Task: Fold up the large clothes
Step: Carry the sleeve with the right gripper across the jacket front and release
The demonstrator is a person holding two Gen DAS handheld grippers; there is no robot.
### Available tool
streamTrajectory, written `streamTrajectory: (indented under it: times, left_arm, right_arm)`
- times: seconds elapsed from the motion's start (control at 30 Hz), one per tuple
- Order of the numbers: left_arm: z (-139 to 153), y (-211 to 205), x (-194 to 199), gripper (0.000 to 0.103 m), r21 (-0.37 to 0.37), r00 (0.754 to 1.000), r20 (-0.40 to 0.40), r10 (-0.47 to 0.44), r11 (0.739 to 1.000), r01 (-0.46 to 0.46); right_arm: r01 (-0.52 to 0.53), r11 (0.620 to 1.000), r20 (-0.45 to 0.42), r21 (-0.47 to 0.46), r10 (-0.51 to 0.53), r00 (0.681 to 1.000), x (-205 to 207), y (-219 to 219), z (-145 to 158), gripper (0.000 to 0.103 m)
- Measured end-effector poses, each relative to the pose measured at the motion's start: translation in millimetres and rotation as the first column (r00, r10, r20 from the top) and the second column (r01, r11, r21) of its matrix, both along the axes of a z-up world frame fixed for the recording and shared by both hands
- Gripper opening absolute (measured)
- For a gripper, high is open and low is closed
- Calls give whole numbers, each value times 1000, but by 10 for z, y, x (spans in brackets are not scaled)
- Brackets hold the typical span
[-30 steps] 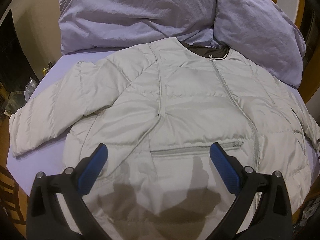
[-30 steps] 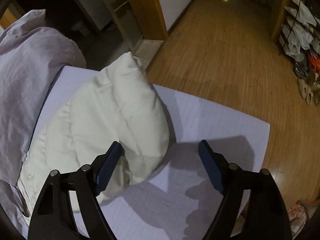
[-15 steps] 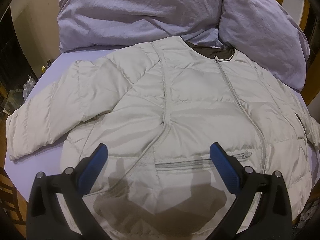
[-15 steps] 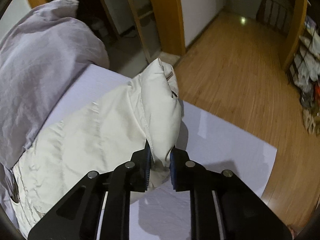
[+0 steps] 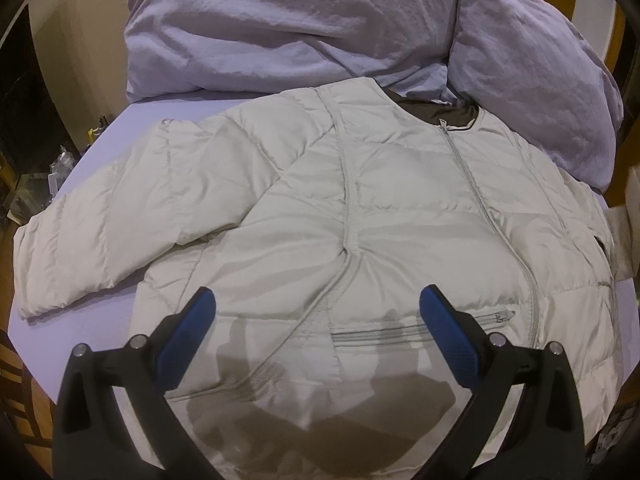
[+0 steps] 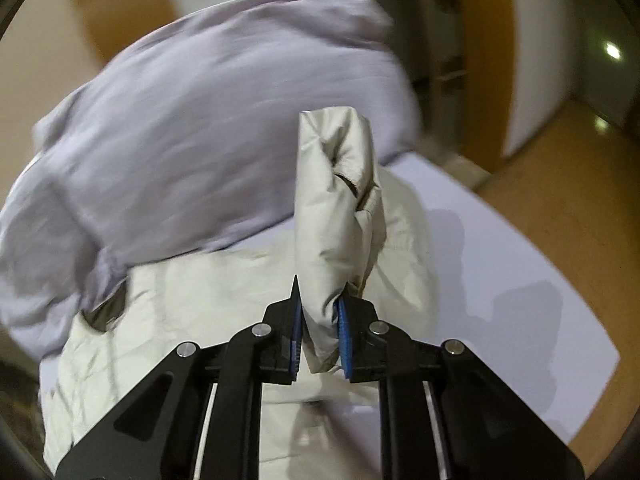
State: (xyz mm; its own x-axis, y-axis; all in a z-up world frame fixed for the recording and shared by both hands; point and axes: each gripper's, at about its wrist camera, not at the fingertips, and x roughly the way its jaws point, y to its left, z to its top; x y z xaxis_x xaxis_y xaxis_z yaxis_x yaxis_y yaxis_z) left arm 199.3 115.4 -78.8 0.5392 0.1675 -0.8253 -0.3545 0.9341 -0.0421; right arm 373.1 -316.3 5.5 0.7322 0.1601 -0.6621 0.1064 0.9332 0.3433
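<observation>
The lavender-sheeted bed (image 5: 100, 152) carries everything: a rumpled duvet (image 5: 304, 28) heaped at its far end and, in front of that, the puffer jacket (image 5: 360, 216) spread face up, zip closed. The jacket's long axis runs from the dark-lined collar (image 5: 444, 110) next to the duvet down to the hem under the left gripper (image 5: 316, 320); its spread sleeve (image 5: 112, 240) reaches out crosswise toward the bed's left edge.

The left gripper hovers over the lower front, tongs spread wide and pinching nothing. The right gripper (image 6: 318, 330) has its tongs pressed onto the cuff end of the other sleeve (image 6: 336, 208), which stands raised above the jacket body.

The step in hand looks like folding that sleeve across the chest. To do it well, carry the cuff low and level over the zip — not high, or the padded fabric may drag the shoulder along — and lay it crosswise, flat. The free left gripper could press on the body to keep it from shifting.
</observation>
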Motion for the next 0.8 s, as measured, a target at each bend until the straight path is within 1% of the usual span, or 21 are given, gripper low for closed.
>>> streamTrajectory:
  times: [0.07, 0.13, 0.17, 0.33, 0.43, 0.6, 0.8]
  left_arm:
    - [4, 41, -12, 101, -6, 1000, 2, 8, 1000, -8]
    - [3, 77, -19, 101, -11, 1000, 3, 15, 1000, -15]
    - [4, 95, -25, 101, -13, 1000, 4, 17, 1000, -17]
    - [12, 150, -59, 101, -16, 999, 12, 31, 999, -30]
    - [6, 188, -66, 101, -22, 999, 12, 39, 999, -38]
    - [9, 220, -93, 101, -26, 999, 13, 44, 999, -44]
    - [12, 299, -109, 101, -42, 998, 15, 55, 998, -55]
  right_arm:
    - [-78, 997, 8, 3, 78, 997, 27, 305, 46, 16]
    - [-157, 988, -5, -1, 157, 988, 57, 661, 40, 16]
    - [-180, 984, -9, -3, 180, 984, 39, 791, 26, 16]
    - [-317, 949, -54, -5, 316, 947, 8, 1434, -133, 16]
    - [-390, 921, -74, 4, 389, 918, -40, 1789, -209, 16]
    - [-463, 886, -94, 20, 463, 881, -75, 2229, -253, 15]
    - [-521, 853, -110, 28, 520, 847, -76, 2717, -309, 15]
